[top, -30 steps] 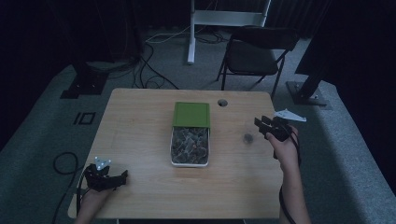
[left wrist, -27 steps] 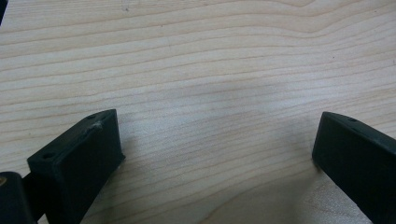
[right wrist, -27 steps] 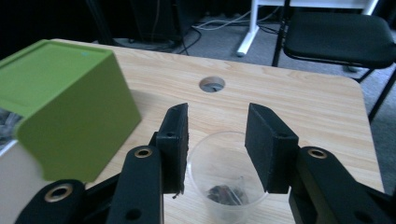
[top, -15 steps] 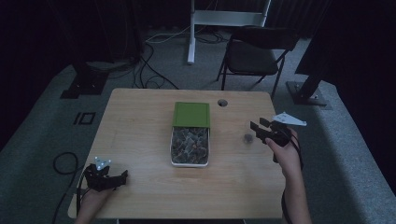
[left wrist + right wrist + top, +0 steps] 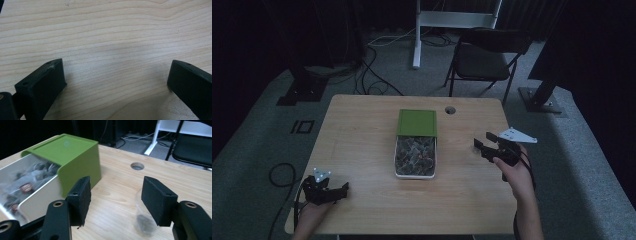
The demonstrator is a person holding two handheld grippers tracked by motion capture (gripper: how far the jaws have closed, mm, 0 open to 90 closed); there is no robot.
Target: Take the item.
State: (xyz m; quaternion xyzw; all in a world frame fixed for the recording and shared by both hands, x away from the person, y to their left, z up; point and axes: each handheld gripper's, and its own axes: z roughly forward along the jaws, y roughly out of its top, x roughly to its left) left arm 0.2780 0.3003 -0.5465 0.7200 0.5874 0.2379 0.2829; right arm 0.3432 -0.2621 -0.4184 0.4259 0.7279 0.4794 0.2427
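— While the right claw (image 5: 116,200) hangs spread, where's the cup (image 5: 145,216)?
— On the counter (image 5: 362,130) between its jaws, at three o'clock from the box (image 5: 416,142).
— Left claw (image 5: 113,85)?
— Spread, at seven o'clock.

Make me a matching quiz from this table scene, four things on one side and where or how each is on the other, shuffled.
Things:
1. green lid
2. clear cup
3. left hand-held gripper
4. round hole

Places or states:
A. near the table's front left corner, open
B. slid back over the far end of the white box
C. between the right hand-held gripper's open jaws
D. in the tabletop near the far edge

Pairs: 1-B, 2-C, 3-A, 4-D
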